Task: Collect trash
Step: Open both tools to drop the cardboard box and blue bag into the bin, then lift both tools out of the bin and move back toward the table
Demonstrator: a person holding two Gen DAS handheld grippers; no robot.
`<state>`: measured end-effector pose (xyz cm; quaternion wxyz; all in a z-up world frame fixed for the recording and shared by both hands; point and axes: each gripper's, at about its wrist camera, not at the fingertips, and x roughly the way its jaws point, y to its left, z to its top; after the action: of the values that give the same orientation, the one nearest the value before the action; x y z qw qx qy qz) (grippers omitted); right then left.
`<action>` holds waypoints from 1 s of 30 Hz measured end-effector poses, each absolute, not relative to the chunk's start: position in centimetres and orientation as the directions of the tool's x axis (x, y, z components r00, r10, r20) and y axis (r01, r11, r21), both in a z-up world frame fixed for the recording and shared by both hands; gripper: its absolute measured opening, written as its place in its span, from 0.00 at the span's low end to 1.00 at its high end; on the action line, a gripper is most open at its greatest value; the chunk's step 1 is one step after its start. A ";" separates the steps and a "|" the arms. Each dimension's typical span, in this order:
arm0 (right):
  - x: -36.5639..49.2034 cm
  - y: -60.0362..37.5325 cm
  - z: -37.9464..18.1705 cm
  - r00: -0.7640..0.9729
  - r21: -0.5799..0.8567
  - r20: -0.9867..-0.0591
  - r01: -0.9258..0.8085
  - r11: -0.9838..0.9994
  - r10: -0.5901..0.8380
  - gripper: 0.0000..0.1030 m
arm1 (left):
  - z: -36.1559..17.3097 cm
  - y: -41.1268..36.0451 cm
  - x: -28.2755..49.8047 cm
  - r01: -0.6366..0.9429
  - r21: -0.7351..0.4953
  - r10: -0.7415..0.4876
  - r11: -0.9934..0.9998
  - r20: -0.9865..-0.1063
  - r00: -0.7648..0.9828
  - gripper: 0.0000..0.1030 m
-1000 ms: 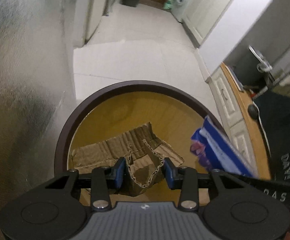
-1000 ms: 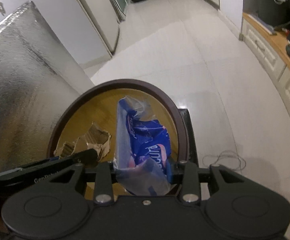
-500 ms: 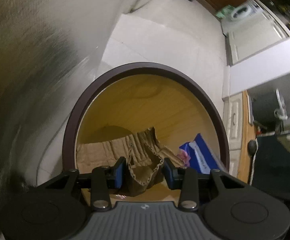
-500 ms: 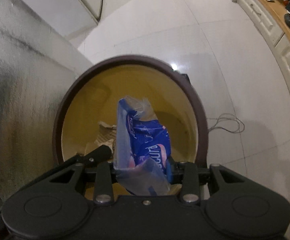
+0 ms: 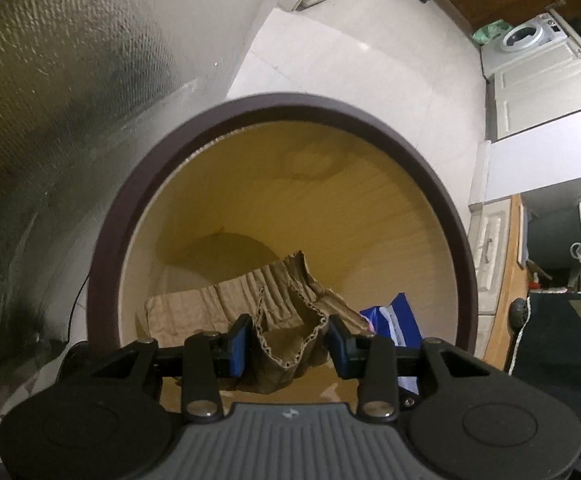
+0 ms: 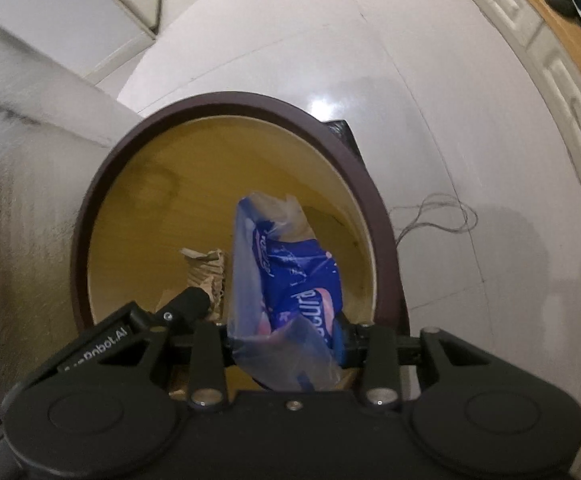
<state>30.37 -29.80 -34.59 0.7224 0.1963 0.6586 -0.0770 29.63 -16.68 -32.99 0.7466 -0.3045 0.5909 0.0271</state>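
Observation:
A round trash bin with a dark brown rim (image 5: 278, 104) (image 6: 226, 100) and a yellow inside fills both views from above. My left gripper (image 5: 288, 344) is shut on a crumpled piece of brown corrugated cardboard (image 5: 274, 300) that hangs inside the bin's mouth. My right gripper (image 6: 286, 340) is shut on a blue and clear plastic wrapper (image 6: 290, 276), also held over the bin's opening. In the left wrist view the blue wrapper (image 5: 394, 320) shows at the right of the cardboard. In the right wrist view the cardboard (image 6: 206, 268) and the left gripper's black body (image 6: 146, 320) show at the left.
A silver textured appliance side (image 5: 50, 120) stands close against the bin's left. White tiled floor (image 6: 370, 80) spreads beyond the bin. A thin loose wire (image 6: 438, 220) lies on the floor to the right. White cabinets under a wooden counter (image 5: 506, 264) run along the right.
Both grippers have tipped down and rolled over the bin, so its mouth now fills more of each view. The cardboard and the wrapper stay gripped and sit lower in the opening.

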 end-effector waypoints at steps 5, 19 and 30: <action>30.5 -30.3 -35.1 0.126 0.211 -0.977 0.416 0.884 0.174 0.38 | -33.7 -16.4 30.3 -0.429 -0.412 -0.325 0.804 -0.908 0.264 0.40; 31.4 -31.1 -33.8 0.175 0.318 -0.948 0.478 0.818 0.266 0.60 | -32.5 -14.6 31.7 -0.453 -0.393 -0.340 0.800 -0.919 0.198 0.55; 31.1 -31.5 -31.8 0.198 0.340 -0.940 0.474 0.812 0.277 0.61 | -30.0 -14.4 31.1 -0.434 -0.359 -0.310 0.826 -0.933 0.181 0.69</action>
<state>31.06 -31.50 -31.80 0.7141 0.2985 0.6295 -0.0689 31.09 -14.38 -30.01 0.7110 -0.2913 0.6385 0.0434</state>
